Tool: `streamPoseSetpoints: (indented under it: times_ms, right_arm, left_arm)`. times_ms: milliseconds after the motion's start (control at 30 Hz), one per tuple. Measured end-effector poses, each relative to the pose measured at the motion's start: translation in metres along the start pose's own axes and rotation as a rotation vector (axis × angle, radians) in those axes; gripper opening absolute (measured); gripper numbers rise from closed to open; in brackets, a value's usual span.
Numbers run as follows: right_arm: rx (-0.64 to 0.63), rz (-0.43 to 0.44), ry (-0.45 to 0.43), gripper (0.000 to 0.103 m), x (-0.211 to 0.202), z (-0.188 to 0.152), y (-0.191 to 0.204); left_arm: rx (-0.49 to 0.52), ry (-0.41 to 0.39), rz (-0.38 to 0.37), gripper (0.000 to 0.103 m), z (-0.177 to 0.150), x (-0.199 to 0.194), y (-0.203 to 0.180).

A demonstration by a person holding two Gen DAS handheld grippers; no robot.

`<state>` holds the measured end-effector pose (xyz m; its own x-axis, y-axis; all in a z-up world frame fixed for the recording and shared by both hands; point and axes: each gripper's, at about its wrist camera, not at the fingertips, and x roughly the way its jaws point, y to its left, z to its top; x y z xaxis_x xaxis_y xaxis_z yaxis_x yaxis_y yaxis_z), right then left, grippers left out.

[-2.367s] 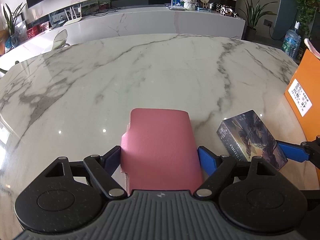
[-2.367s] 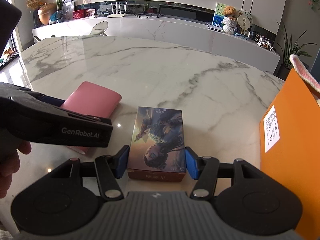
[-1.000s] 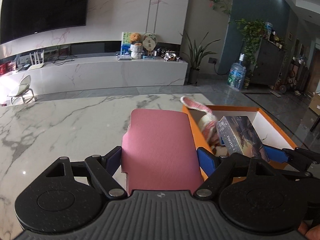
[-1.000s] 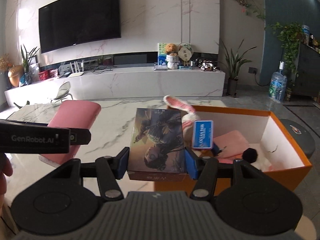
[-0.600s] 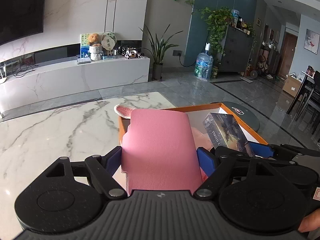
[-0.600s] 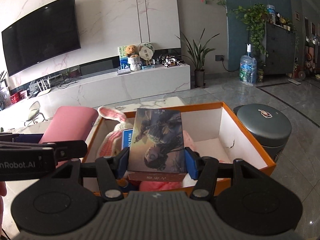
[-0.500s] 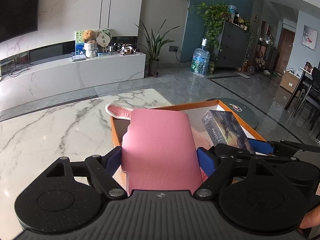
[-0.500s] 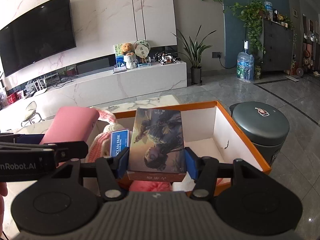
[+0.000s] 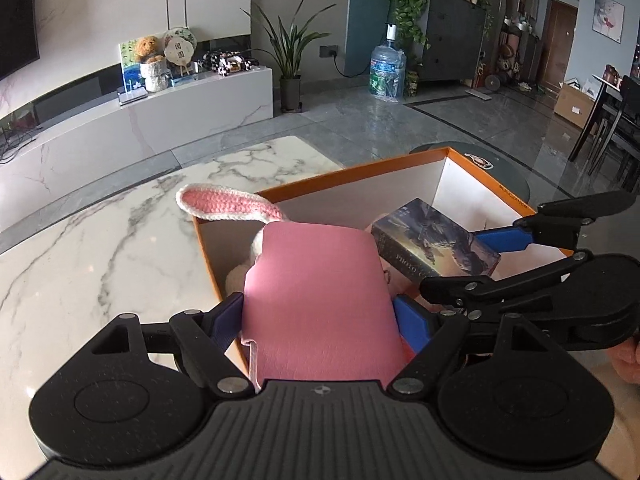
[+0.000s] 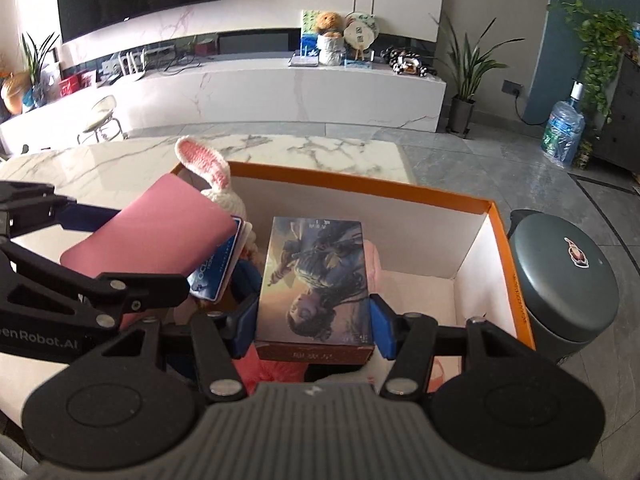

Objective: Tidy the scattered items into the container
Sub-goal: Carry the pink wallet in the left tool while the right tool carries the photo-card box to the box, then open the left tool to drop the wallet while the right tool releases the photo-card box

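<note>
My left gripper (image 9: pixel 320 316) is shut on a pink leather case (image 9: pixel 320 296), held over the left end of the orange box (image 9: pixel 352 172). My right gripper (image 10: pixel 316 320) is shut on a dark picture box (image 10: pixel 316 272) with a figure printed on it, held above the middle of the orange box (image 10: pixel 400 188). In the left wrist view the picture box (image 9: pixel 436 244) and the right gripper's blue fingers (image 9: pixel 500 238) hang to the right of the pink case. In the right wrist view the pink case (image 10: pixel 160 232) sits at left.
Inside the orange box lie a knitted rabbit with a pink ear (image 10: pixel 204 160), a blue card (image 10: pixel 216 268) and pink soft things (image 10: pixel 400 280). The box stands at the marble table's (image 9: pixel 100 232) right edge. A grey round bin (image 10: pixel 564 280) stands on the floor beyond it.
Both grippers have swung right with their loads and sunk a little, so the case and the picture box now hang over the orange box's inside instead of beside it.
</note>
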<state>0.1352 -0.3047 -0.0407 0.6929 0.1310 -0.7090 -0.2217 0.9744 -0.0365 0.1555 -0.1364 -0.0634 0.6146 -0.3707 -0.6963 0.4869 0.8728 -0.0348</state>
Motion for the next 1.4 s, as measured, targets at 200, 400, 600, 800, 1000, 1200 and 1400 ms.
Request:
streamPoseSetpoints:
  times_ms: [200,400,600,800,1000,1200,1400]
  right_arm:
    - [-0.047,0.052,0.066,0.06,0.014,-0.002,-0.009]
    - [-0.088,0.054,0.076,0.06,0.016,-0.005,-0.005]
    - [-0.111,0.043,0.073,0.061,0.01,-0.005,0.0]
    - [-0.1,0.029,0.068,0.064,0.005,-0.009,0.001]
    - [-0.074,0.008,0.063,0.073,-0.005,-0.013,0.001]
    - [-0.029,-0.007,0.041,0.079,-0.015,-0.02,0.001]
    - [-0.004,-0.023,0.025,0.079,-0.028,-0.023,0.008]
  left_arm:
    - [0.025,0.044,-0.052,0.094,-0.002,0.01,-0.003]
    - [0.029,0.065,-0.07,0.094,-0.004,0.016,-0.002]
    - [0.034,0.05,-0.067,0.094,-0.007,0.012,-0.003]
    - [0.032,0.045,-0.074,0.095,-0.01,0.007,-0.003]
    - [0.022,0.028,-0.068,0.095,-0.011,-0.002,-0.004]
    - [0.031,0.006,-0.058,0.095,-0.012,-0.016,-0.006]
    - [0.028,-0.029,-0.046,0.095,-0.013,-0.034,-0.009]
